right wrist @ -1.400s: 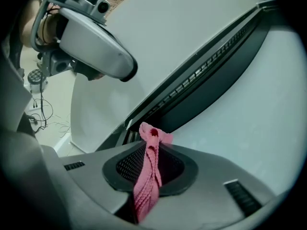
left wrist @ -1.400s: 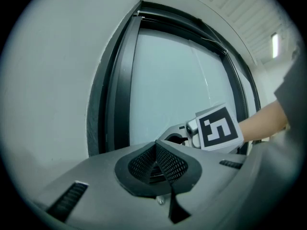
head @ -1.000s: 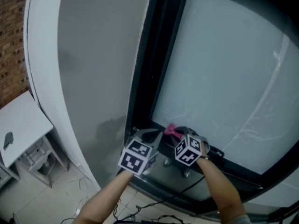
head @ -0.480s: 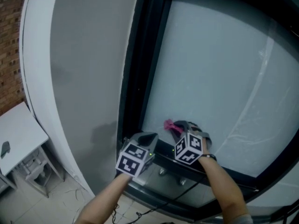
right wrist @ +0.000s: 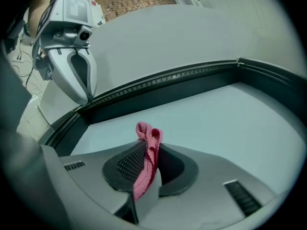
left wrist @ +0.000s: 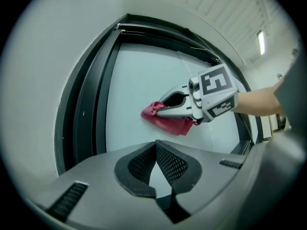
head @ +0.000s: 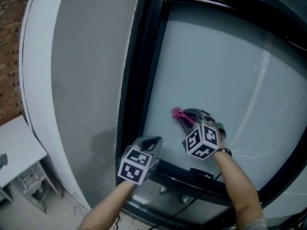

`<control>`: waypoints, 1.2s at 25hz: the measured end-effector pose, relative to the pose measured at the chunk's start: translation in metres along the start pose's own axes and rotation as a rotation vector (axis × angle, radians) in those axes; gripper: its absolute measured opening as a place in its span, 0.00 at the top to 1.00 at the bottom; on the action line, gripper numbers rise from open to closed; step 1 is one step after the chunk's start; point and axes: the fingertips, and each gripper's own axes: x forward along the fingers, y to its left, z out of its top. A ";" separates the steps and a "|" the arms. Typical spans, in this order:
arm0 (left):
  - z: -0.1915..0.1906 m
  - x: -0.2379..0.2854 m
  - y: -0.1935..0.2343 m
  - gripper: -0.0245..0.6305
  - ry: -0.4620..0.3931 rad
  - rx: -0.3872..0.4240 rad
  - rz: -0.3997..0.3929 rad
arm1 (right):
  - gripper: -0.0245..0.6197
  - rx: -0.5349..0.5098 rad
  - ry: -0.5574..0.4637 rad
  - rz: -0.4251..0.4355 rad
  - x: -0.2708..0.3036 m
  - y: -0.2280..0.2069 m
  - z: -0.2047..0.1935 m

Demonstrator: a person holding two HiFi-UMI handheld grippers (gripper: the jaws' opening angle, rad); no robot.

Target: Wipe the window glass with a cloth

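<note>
— What's holding things up down here?
— A white table (head: pixel 17 147), lower left, with one small dark object (head: pixel 2 160) at its edge.
— And beneath it?
— Pale tiled floor (head: pixel 60 213).

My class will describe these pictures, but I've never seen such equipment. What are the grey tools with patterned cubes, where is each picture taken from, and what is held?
A person holds a two-jaw clamp in each hand; the cube of square markers is part of it. One picture comes from a camera on the person's head, looking down at both arms before the window glass. The other two come from cameras riding on each tool, looking along its jaws. The right hand-held gripper is shut on a pink cloth held against the glass. The left hand-held gripper is shut and empty, near the dark window frame.
</note>
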 end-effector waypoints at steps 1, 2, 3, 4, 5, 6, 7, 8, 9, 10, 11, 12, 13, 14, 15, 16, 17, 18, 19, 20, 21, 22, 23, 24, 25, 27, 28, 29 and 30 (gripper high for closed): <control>0.007 0.001 0.002 0.95 -0.005 0.004 0.005 | 0.87 -0.007 -0.004 -0.019 -0.002 -0.013 0.004; 0.014 0.001 0.004 0.95 -0.012 0.008 0.010 | 0.87 -0.017 -0.007 -0.039 -0.004 -0.026 0.008; 0.021 0.002 0.006 0.95 -0.020 0.014 0.013 | 0.87 -0.027 -0.011 -0.059 -0.006 -0.040 0.012; 0.028 0.002 0.008 0.95 -0.029 0.021 0.016 | 0.87 -0.035 -0.015 -0.079 -0.008 -0.054 0.016; 0.036 0.003 0.009 0.95 -0.039 0.029 0.018 | 0.87 -0.039 -0.020 -0.098 -0.009 -0.068 0.020; 0.044 0.003 0.011 0.95 -0.049 0.037 0.019 | 0.87 -0.041 -0.024 -0.115 -0.010 -0.081 0.024; 0.052 0.003 0.011 0.95 -0.060 0.045 0.019 | 0.87 -0.044 -0.028 -0.130 -0.011 -0.094 0.028; 0.059 0.003 0.012 0.95 -0.071 0.051 0.018 | 0.87 -0.048 -0.032 -0.146 -0.012 -0.107 0.032; 0.067 0.003 0.012 0.95 -0.082 0.057 0.016 | 0.87 -0.052 -0.035 -0.161 -0.014 -0.120 0.036; 0.073 0.002 0.012 0.95 -0.092 0.062 0.015 | 0.87 -0.057 -0.037 -0.177 -0.016 -0.133 0.040; 0.080 0.001 0.012 0.95 -0.103 0.069 0.017 | 0.87 -0.061 -0.039 -0.193 -0.018 -0.145 0.043; 0.086 0.000 0.012 0.95 -0.114 0.075 0.020 | 0.87 -0.063 -0.040 -0.210 -0.020 -0.159 0.047; 0.092 0.000 0.014 0.95 -0.123 0.080 0.025 | 0.87 -0.063 -0.041 -0.226 -0.022 -0.172 0.050; 0.097 0.000 0.016 0.95 -0.132 0.083 0.029 | 0.87 -0.063 -0.043 -0.243 -0.023 -0.185 0.053; 0.101 0.000 0.018 0.95 -0.138 0.085 0.032 | 0.87 -0.063 -0.043 -0.259 -0.024 -0.198 0.056; 0.106 0.001 0.019 0.95 -0.144 0.087 0.034 | 0.87 -0.062 -0.042 -0.273 -0.025 -0.210 0.059; 0.109 0.001 0.021 0.95 -0.150 0.090 0.035 | 0.87 -0.056 -0.039 -0.287 -0.026 -0.222 0.060; 0.112 0.001 0.022 0.95 -0.155 0.094 0.037 | 0.87 -0.049 -0.037 -0.300 -0.026 -0.233 0.062; 0.115 0.000 0.023 0.95 -0.158 0.098 0.039 | 0.87 -0.045 -0.038 -0.311 -0.026 -0.244 0.066; 0.116 0.000 0.024 0.95 -0.161 0.102 0.041 | 0.87 -0.045 -0.041 -0.320 -0.027 -0.254 0.070; 0.117 0.000 0.024 0.95 -0.162 0.106 0.042 | 0.87 -0.046 -0.042 -0.328 -0.028 -0.265 0.074; 0.118 0.001 0.024 0.95 -0.162 0.108 0.042 | 0.87 -0.049 -0.041 -0.339 -0.029 -0.275 0.077; 0.118 0.001 0.025 0.95 -0.162 0.108 0.041 | 0.87 -0.048 -0.038 -0.355 -0.030 -0.286 0.078; 0.118 0.002 0.025 0.95 -0.162 0.108 0.040 | 0.87 -0.042 -0.034 -0.378 -0.032 -0.297 0.079; 0.118 0.001 0.026 0.95 -0.163 0.108 0.041 | 0.87 -0.036 -0.035 -0.400 -0.034 -0.307 0.082; 0.119 -0.001 0.030 0.95 -0.165 0.107 0.047 | 0.87 -0.023 -0.043 -0.420 -0.038 -0.319 0.088; 0.119 -0.003 0.031 0.95 -0.166 0.109 0.052 | 0.87 -0.012 -0.042 -0.425 -0.039 -0.323 0.089; 0.120 -0.004 0.032 0.95 -0.168 0.111 0.056 | 0.87 0.000 -0.040 -0.433 -0.040 -0.327 0.088; 0.121 -0.005 0.033 0.95 -0.170 0.115 0.060 | 0.87 0.010 -0.041 -0.447 -0.042 -0.330 0.088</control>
